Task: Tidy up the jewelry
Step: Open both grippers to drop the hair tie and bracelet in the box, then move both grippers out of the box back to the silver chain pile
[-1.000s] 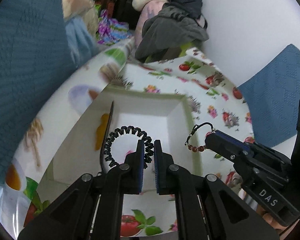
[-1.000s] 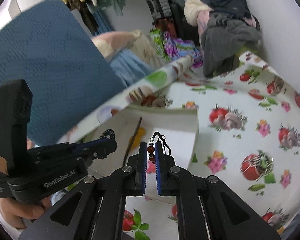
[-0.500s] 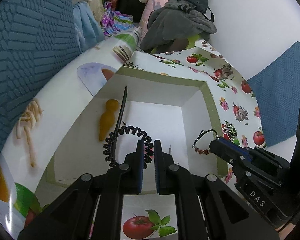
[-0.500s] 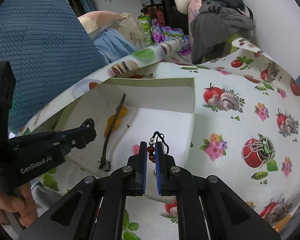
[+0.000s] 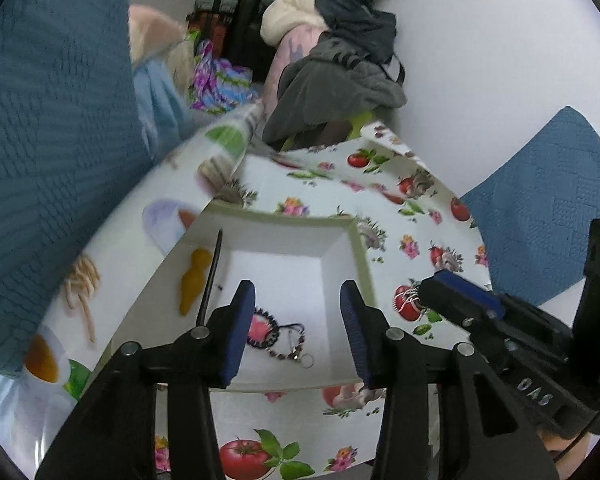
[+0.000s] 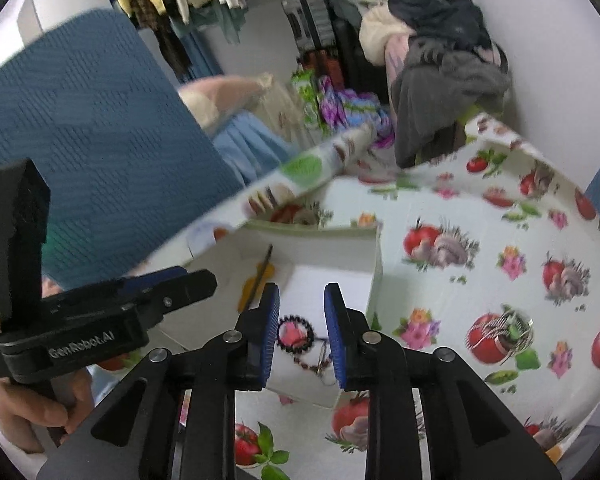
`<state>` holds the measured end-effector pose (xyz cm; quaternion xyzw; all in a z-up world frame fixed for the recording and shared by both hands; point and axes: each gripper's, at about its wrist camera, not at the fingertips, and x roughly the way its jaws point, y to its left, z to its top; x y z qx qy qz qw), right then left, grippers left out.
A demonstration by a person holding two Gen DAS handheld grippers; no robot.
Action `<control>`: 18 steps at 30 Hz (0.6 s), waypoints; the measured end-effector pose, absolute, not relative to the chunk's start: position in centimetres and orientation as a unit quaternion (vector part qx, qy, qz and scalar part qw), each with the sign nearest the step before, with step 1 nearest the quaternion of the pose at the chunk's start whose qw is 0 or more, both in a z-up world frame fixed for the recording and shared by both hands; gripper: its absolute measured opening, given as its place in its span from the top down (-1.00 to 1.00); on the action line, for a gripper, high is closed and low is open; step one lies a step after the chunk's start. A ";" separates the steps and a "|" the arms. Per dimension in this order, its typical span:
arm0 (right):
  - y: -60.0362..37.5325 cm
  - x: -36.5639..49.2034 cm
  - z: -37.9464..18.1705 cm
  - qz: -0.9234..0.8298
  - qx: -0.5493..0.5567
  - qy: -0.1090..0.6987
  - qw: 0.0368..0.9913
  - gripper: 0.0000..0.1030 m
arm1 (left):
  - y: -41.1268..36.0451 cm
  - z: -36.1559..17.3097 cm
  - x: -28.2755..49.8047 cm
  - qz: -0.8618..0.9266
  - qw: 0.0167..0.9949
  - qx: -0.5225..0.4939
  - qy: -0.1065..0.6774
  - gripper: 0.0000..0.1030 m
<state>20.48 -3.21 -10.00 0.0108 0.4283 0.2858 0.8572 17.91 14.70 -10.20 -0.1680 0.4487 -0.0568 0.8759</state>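
Note:
A white open box (image 5: 340, 236) sits on the fruit-print tablecloth. Inside lie a black coiled hair tie (image 5: 266, 330), a beaded bracelet (image 5: 290, 354), a black stick (image 5: 210, 276) and a yellow piece (image 5: 194, 282). My left gripper (image 5: 298, 316) is open and empty above the box. My right gripper (image 6: 302, 320) is open and empty above the same box (image 6: 374, 248), over the hair tie (image 6: 296, 334) and bracelet (image 6: 318, 364). A silver chain (image 6: 500, 330) lies on the cloth to the right; it also shows in the left wrist view (image 5: 410, 296).
A pile of clothes (image 5: 340, 68) sits behind the table by the white wall. Blue textured cushions (image 5: 48, 140) rise on the left and at the right (image 5: 540, 208). The right gripper body (image 5: 500, 332) shows in the left wrist view.
Both grippers opened. The hair tie dropped from the left one and the beaded bracelet from the right one; both now lie on the box floor. Both grippers drew back a little.

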 end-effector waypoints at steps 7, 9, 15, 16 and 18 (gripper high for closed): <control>-7.9 20.3 -5.4 0.282 0.016 0.377 0.882 0.58 | 11.1 -7.4 18.0 -0.071 0.889 -0.156 0.424 0.11; -9.8 20.4 -4.6 0.280 0.022 0.367 0.887 0.58 | 9.9 -7.0 18.0 -0.076 0.892 -0.153 0.419 0.11; -14.7 20.9 -2.5 0.264 0.030 0.346 0.900 0.58 | 5.7 -5.6 18.4 -0.090 0.897 -0.142 0.408 0.11; -15.4 21.0 -2.3 0.263 0.033 0.344 0.901 0.58 | 5.1 -5.5 18.5 -0.093 0.897 -0.142 0.407 0.11; -17.1 21.2 -2.1 0.256 0.036 0.340 0.904 0.58 | 3.7 -5.4 18.9 -0.102 0.897 -0.138 0.408 0.11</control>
